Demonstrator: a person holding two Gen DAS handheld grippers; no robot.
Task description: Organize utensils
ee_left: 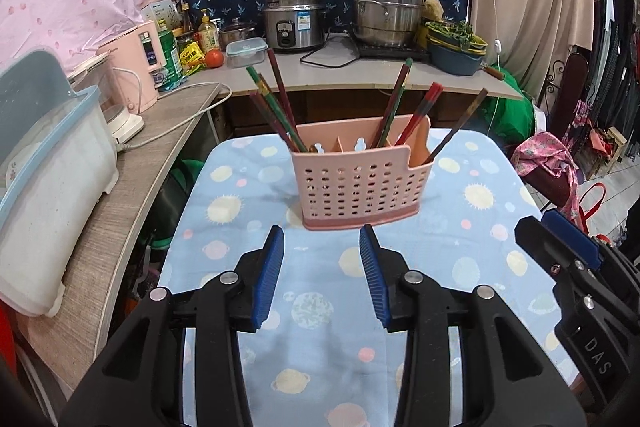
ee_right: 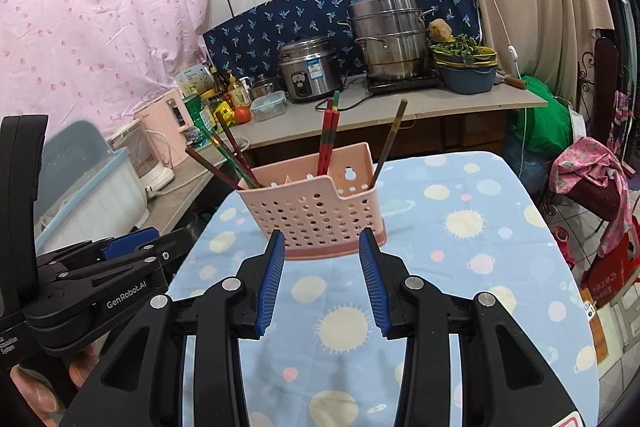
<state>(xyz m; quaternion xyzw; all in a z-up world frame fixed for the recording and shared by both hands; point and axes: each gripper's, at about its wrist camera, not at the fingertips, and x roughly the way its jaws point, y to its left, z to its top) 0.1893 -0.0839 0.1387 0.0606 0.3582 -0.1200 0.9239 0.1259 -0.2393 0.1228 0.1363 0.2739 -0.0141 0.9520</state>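
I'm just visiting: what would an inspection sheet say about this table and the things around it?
Surface: table under a blue planet-print cloth.
Job's things: pink caddy standing upright; chopsticks lean out of its left, middle and right compartments.
Clutter: nothing seen on the cloth besides the caddy.
Grippers: left gripper and right gripper both open, empty, short of the caddy.
Cables: white cord along the side counter; black cord by the rice cooker.
Surroundings: steamer pot, tomato, bottles, hanging curtains.

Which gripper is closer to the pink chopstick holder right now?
Right, slightly. The right gripper has its fingertips just short of the pink chopstick holder; the left gripper stands a little farther back. Both are open and empty.
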